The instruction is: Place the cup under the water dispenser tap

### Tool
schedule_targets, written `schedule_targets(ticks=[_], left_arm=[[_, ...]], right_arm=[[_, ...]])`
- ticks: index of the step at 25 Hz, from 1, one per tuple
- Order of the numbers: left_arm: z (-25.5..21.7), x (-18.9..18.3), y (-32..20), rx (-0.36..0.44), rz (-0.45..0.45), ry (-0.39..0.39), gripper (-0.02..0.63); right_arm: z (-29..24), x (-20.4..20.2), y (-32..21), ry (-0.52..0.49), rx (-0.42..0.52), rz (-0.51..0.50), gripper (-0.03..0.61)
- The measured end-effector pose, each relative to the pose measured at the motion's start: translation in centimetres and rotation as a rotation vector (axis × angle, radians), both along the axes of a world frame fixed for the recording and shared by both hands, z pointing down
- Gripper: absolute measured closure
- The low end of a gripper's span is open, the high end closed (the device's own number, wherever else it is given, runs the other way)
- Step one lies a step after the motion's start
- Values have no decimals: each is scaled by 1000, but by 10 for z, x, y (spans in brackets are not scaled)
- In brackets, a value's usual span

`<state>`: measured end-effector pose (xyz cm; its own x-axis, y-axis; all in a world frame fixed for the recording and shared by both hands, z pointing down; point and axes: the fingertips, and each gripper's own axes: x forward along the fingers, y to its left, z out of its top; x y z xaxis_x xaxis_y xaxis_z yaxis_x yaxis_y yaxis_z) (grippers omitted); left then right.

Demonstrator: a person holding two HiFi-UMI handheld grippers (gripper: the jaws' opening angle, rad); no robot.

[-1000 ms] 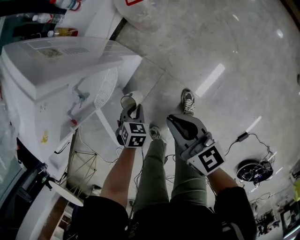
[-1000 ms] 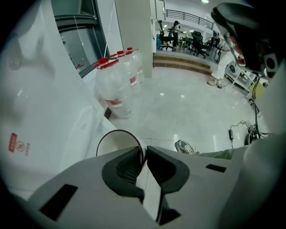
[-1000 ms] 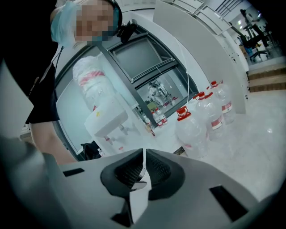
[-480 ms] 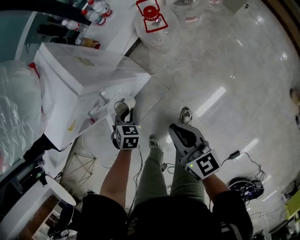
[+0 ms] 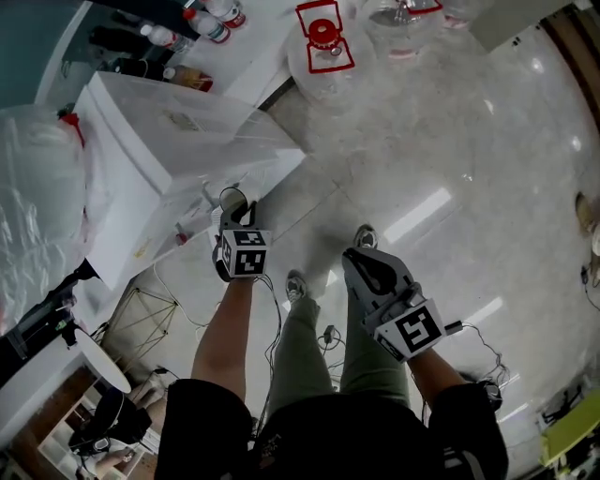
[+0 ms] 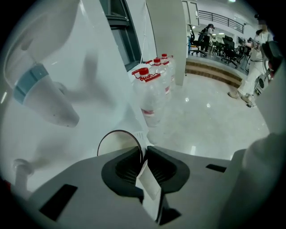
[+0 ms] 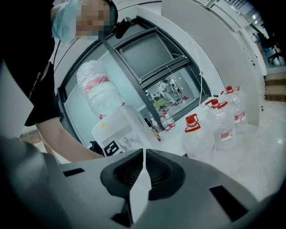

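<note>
My left gripper (image 5: 233, 215) is shut on the rim of a pale cup (image 5: 232, 199), just in front of the white water dispenser (image 5: 159, 155). In the left gripper view the cup's round rim (image 6: 119, 142) stands pinched between the jaws of the left gripper (image 6: 144, 154). A white tap with a blue band (image 6: 47, 100) hangs above and to the left of the cup, and a second tap (image 6: 20, 169) shows low at the left. My right gripper (image 5: 358, 260) is shut with nothing in it, held over the floor to the right; the right gripper (image 7: 143, 154) shows its jaws closed together.
Large water bottles with red caps (image 5: 323, 42) stand on the floor beyond the dispenser, and also appear as bottles (image 6: 149, 96) and bottles (image 7: 199, 134). Small bottles (image 5: 202, 19) line a ledge. Cables (image 5: 183, 286) trail on the floor below. A person (image 6: 252, 67) stands far off.
My left gripper has carried the cup up and leftward, closer to the dispenser's taps. The right gripper has risen slightly. The head view has swung so more of the bottles shows.
</note>
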<state>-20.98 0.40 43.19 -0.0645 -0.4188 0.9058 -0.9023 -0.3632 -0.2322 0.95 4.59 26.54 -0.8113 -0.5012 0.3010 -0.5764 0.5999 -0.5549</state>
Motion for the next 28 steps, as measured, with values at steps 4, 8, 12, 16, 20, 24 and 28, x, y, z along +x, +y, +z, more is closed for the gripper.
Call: schedule_targets(ticks=[4,8,12,16,20,24,28], left_arm=[[4,-6,-10,2,-23,-6,554],[8,-4,-16,5,-53,0,554],[14,-4,-17,6,-77,-9,554],[18,-4,-19,17,-82,-26,554],[20,-3,-21,40,-59,-50,553],[21,-2,-22,50,-15,-73,546],[19,-2,-19,66,-8,-57,506]], right_arm=[[6,3,-5,6,-9,-15,532],[13,2,-4,9,-24,-34,532],[15,0,-1,7,-30,-44,532],[17,1,-1,-4,-29,-33,532],[23,2,1,10,-39,-22,532],[24,-2,4,17,-47,-13,532],[22,-7,7,11,-42,-9,532]])
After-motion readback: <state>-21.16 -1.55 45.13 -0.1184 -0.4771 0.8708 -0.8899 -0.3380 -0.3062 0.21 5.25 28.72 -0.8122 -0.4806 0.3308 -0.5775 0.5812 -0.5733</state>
